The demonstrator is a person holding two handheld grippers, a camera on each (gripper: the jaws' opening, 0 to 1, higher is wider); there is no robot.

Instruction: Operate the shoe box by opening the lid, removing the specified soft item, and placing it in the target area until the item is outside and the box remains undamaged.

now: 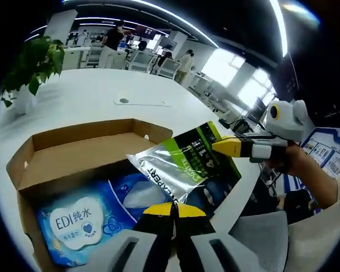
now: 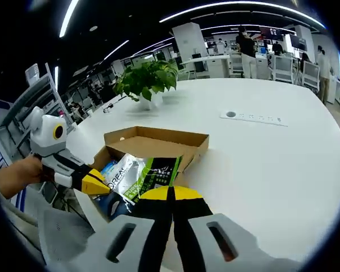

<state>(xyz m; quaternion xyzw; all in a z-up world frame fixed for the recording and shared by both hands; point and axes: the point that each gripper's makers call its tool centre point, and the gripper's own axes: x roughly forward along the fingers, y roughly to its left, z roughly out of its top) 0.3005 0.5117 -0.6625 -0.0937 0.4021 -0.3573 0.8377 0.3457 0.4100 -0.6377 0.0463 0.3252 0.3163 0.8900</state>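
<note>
An open brown cardboard shoe box (image 1: 73, 150) (image 2: 158, 137) lies on the white table, its lid folded back. A silver, green and black soft pouch (image 1: 184, 164) (image 2: 147, 174) hangs tilted over the box's near end. My left gripper (image 1: 173, 209) (image 2: 96, 183) is shut at the pouch's lower edge. My right gripper (image 1: 225, 146) (image 2: 170, 194) is shut on the pouch's opposite corner. A blue wipes pack (image 1: 76, 221) (image 2: 107, 168) lies inside the box under the pouch.
A potted plant (image 1: 31, 62) (image 2: 147, 79) stands beyond the box. The white table (image 1: 102, 93) (image 2: 260, 164) has a flat cable plate (image 1: 141, 102) (image 2: 252, 117) set in it. A hand (image 1: 306, 167) (image 2: 17, 173) holds each gripper. People and chairs are far behind.
</note>
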